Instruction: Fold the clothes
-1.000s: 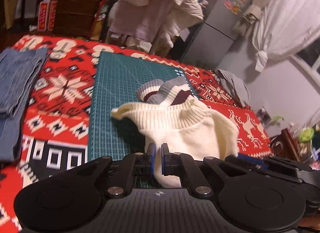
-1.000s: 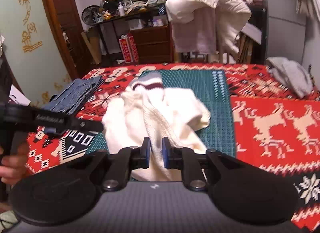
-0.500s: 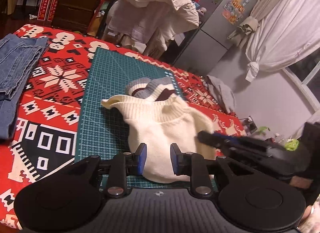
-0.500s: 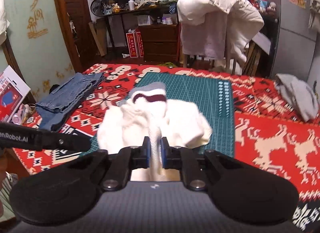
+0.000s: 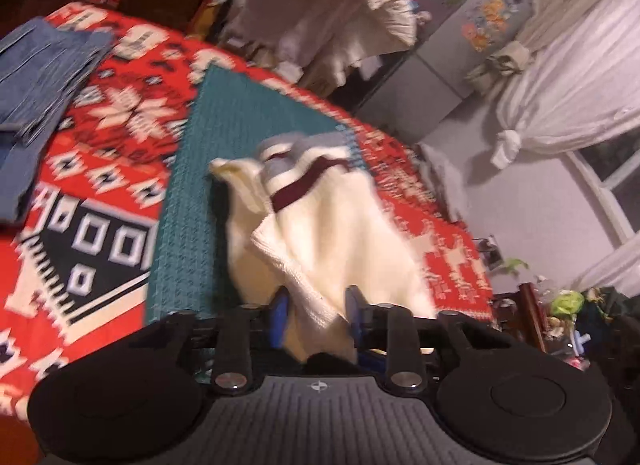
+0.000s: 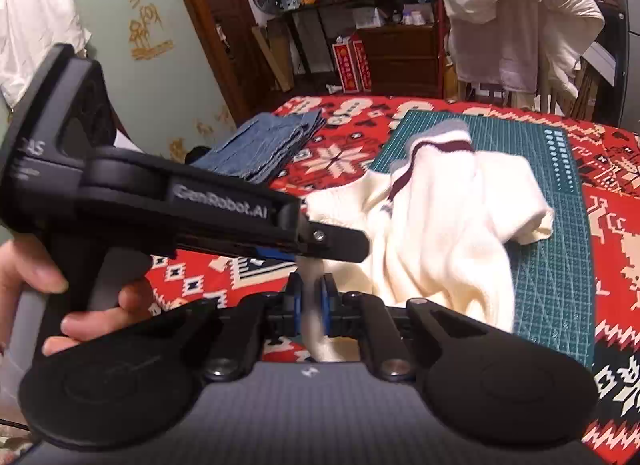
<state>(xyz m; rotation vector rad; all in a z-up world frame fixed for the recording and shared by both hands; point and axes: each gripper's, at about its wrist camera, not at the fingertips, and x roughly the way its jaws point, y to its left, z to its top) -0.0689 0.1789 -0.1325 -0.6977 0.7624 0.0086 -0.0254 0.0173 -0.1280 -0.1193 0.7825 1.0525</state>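
Right wrist view: the cream sweater (image 6: pixel 436 233) is seen lifted at its near edge over the green cutting mat (image 6: pixel 560 265), its far part trailing on the mat. A narrow strip of knit is pinched in the right gripper (image 6: pixel 311 301), jaws nearly closed on it. The left gripper (image 6: pixel 320 243) is seen crossing in front, gripped by a hand (image 6: pixel 48 289).

Left wrist view: the left gripper (image 5: pixel 316 319) is recorded with jaws moderately apart and a fold of sweater (image 5: pixel 320 233) between them; whether the pads actually press the cloth cannot be told, owing to blur.

Judgement: the hem is held at two points so the garment can be raised and laid over.

Against the frame half a second ago: the sweater was lying flatter on the mat, the left jaws held nothing, and the striped cuff (image 5: pixel 296 185) has since been drawn up.
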